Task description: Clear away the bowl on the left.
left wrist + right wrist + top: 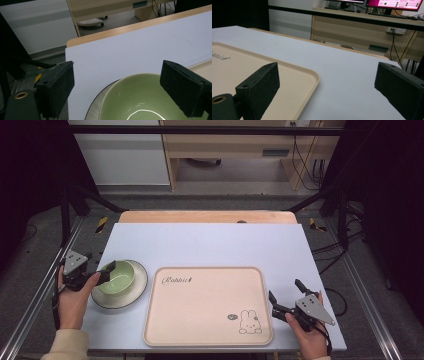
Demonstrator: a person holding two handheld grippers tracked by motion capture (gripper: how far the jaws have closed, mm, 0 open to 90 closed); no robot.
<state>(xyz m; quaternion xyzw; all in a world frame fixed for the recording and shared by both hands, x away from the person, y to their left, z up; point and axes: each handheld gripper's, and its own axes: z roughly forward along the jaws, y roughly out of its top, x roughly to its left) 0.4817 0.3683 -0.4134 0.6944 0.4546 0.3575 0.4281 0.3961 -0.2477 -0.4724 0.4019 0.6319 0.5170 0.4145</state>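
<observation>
One glossy round green bowl (pixel 118 276)

Green bowl (pixel 118 276): glossy, empty, upright, seated on a pale plate (pixel 136 292) with a dark rim. Both lie at the left side of the counter (pixel 210 245), just beside the left edge of a beige tray (pixel 207 307).

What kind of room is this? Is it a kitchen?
Probably not a kitchen; it looks like a lab or office. A metal frame surrounds the table, with desks, cables and a computer screen behind.
</observation>
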